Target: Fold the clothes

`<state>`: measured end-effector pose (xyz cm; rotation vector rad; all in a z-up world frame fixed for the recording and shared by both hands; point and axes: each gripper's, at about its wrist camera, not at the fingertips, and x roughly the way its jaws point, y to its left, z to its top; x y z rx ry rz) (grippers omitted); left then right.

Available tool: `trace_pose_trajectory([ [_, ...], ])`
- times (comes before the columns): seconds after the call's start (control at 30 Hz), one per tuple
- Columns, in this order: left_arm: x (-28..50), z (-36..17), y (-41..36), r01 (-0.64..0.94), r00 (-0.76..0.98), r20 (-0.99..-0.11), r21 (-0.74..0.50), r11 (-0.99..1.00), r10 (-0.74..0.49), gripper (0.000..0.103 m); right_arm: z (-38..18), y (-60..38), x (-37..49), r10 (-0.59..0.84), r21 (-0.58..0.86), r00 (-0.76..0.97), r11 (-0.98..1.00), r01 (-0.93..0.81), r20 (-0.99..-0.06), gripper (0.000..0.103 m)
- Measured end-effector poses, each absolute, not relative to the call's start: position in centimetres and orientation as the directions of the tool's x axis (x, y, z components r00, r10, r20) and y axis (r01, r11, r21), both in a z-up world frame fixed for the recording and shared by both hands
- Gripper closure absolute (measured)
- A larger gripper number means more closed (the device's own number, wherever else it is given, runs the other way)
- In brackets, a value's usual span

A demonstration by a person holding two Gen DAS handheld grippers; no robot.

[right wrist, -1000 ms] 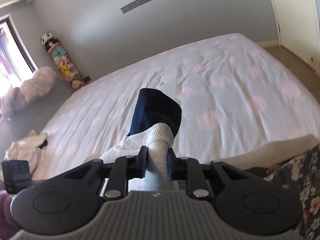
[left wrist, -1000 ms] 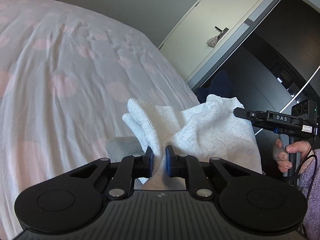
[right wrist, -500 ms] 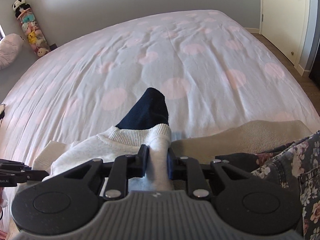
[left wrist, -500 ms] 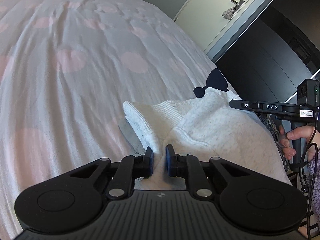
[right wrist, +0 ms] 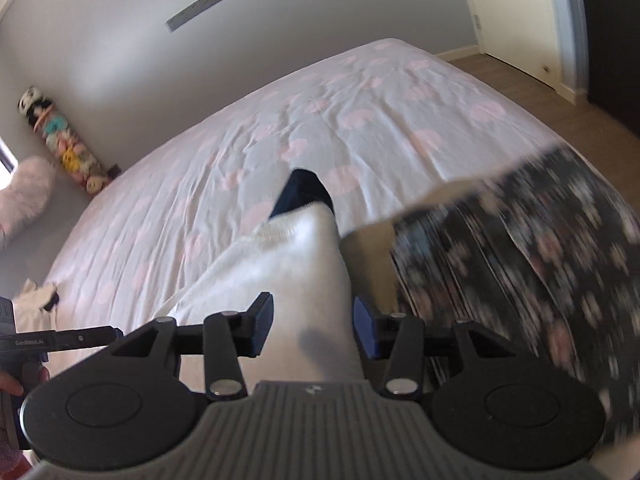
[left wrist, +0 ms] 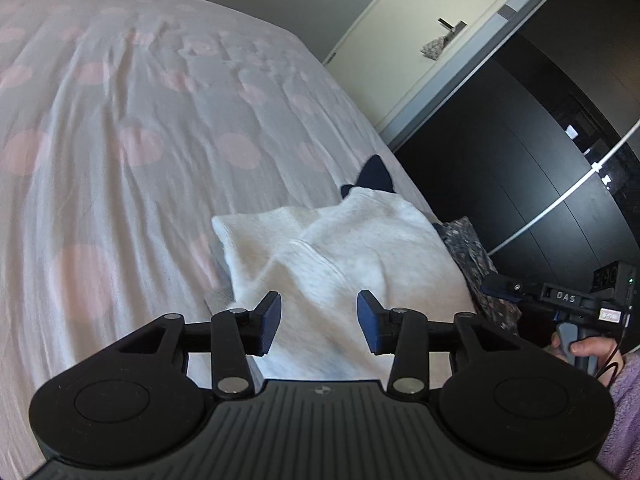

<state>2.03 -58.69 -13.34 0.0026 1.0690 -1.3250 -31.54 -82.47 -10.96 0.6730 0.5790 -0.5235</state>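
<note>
Both grippers have let go since half a second ago: the left gripper (left wrist: 319, 322) and the right gripper (right wrist: 313, 330) were pinched on the cloth, and now their jaws stand wide apart and hold nothing. Between them the white sweatshirt (left wrist: 360, 240) lies on the near right part of the bed (left wrist: 120, 140), with a navy piece (right wrist: 304, 190) showing at its far end. I judge that one fold is laid down and the bundle is not yet tidy. A floral garment (right wrist: 520, 260) waits just beside it on the right, near the bed edge. To the left and far there is much open sheet.
</note>
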Motion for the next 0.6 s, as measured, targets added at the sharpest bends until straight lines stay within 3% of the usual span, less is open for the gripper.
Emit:
trace_pose_trajectory([
  [0.3,-3.6,-12.8,-57.0,0.794,-0.212,-0.647,-0.551,0.257,-0.732,0.064,-15.2,-74.2,-42.0,-0.354,0.465,0.697,0.548,0.695,-0.624,0.052],
  [0.5,-5.6,-14.1,-57.5,0.765,-0.288,-0.657,-0.595,0.245,-0.696,0.064,-17.8,-72.6,-42.7,-0.383,0.453,0.682,0.534,0.714,-0.623,0.052],
  [0.6,-6.4,-15.0,-58.1,0.789,-0.267,-0.702,-0.552,0.269,-0.660,0.064,-18.6,-72.7,-41.7,-0.410,0.434,0.679,0.543,0.718,-0.609,0.053],
])
